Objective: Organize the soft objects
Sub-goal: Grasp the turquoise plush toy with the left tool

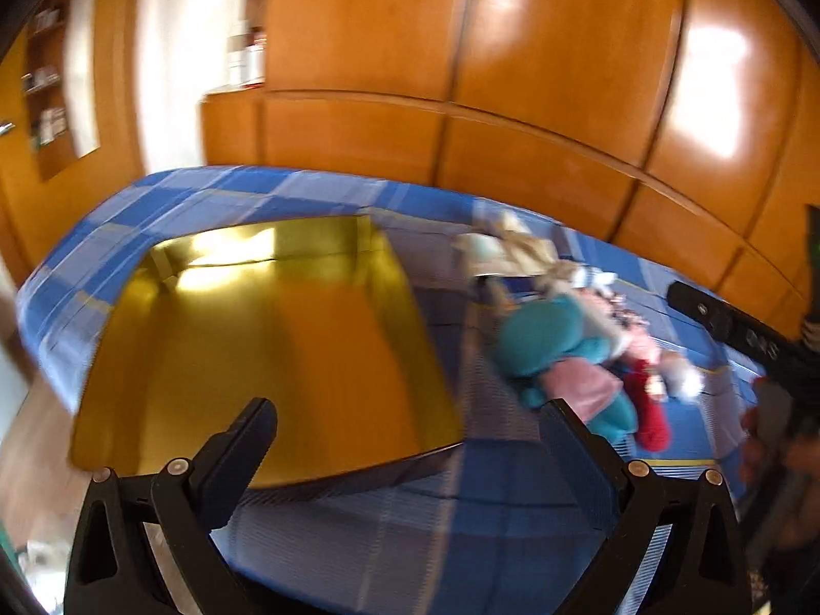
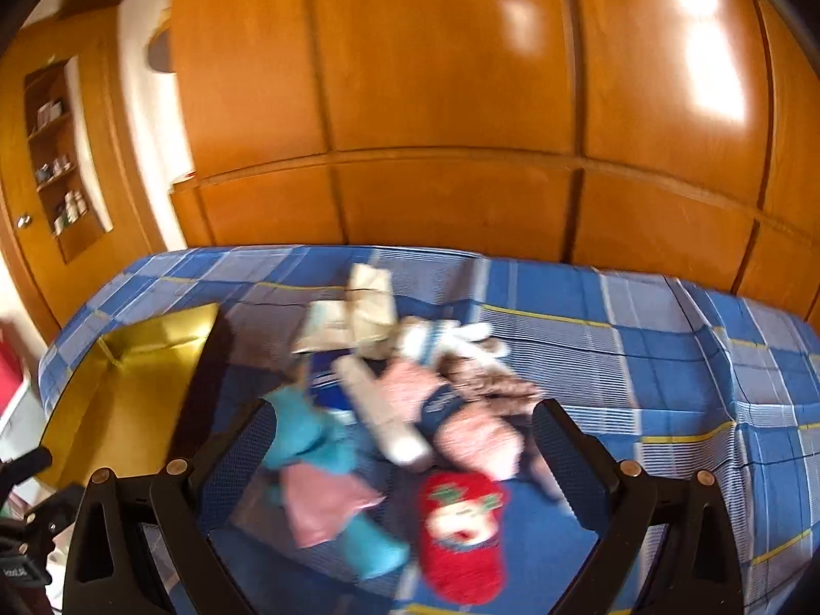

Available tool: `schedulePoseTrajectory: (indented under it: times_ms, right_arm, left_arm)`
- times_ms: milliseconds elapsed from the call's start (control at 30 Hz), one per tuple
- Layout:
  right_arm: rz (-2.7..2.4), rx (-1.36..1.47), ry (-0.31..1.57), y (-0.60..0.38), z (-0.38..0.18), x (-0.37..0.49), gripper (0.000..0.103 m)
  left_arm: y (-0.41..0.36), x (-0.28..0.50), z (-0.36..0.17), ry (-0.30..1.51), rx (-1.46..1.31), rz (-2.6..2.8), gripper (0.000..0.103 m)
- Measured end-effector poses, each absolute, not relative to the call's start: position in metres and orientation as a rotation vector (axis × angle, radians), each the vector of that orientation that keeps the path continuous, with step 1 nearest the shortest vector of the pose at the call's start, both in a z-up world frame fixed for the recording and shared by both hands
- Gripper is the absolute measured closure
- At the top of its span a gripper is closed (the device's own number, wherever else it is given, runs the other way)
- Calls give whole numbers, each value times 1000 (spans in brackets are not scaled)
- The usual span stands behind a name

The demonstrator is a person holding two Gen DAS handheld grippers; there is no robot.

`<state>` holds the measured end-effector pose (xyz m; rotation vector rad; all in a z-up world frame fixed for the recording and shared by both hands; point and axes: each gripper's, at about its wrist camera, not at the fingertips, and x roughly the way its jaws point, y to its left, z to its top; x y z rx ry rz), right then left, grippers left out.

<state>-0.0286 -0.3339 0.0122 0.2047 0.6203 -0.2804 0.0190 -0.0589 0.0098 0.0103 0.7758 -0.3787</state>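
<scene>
Wardrobe (image 2: 451, 102): I see glossy wooden doors filling the far wall behind the bed, blurred in both views.

Bed (image 2: 666, 359): I see a blue checked cover; its near edge is cut off by my fingers in both views.

Gold box (image 1: 266, 338): open, lying at the bed's left edge, nothing visible inside it. In the right wrist view only its right part shows, at the bed's left edge (image 2: 133, 379).

Pile of soft things (image 2: 410, 410): I find it mid-bed, just right of the box, all smeared by blur. In size order as far as I can tell: a teal plush (image 2: 312, 441) on the left of the pile, a pink cloth (image 2: 323, 507) against it, a red sock with a face pattern (image 2: 464, 533) nearest the bed's near edge, and pale folded items (image 2: 359, 318) toward the far edge. The middle pieces I cannot separate.

Left gripper (image 1: 410, 441): I hold it above the bed's near edge, jaws spread wide, nothing between them, aimed between the box and the pile.

Right gripper (image 2: 405, 441): I hold it over the pile, jaws spread wide, gripping nothing; whether it touches the pile I cannot tell.
</scene>
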Motion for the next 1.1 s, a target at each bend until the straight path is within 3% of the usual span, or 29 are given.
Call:
schedulePoseTrajectory:
  times_ms: [233,433,667,767,900,1000,1100]
  right_arm:
    - [-375,301,673,-422,-3,-35,1]
    - [-392,434,704,-456,-27,-39,1]
    - [-345,440,662,-452,-17,-41,1]
    - [-335,421,646,-448,-12,-42,1]
    - [-319,407,627,-445,-5,-44,1]
    - [-315,424,614,-448,-3,-47,2]
    - [-297,467,610,-455,-3,-50,20]
  left_arm:
    - [-120,27,24,760,89,-588,0]
    - [-172,45,8,888,121,-698,0]
    - [-217,61,-16,1056,71,-692,2]
    - [-224,71,-21,1087,48,-637,13]
    - [-231,89,-39,1148,30,-545,16]
    - [-236,96,-51,1154,50,-513,32]
    - [-237,94,-57,1093,110,-515,46]
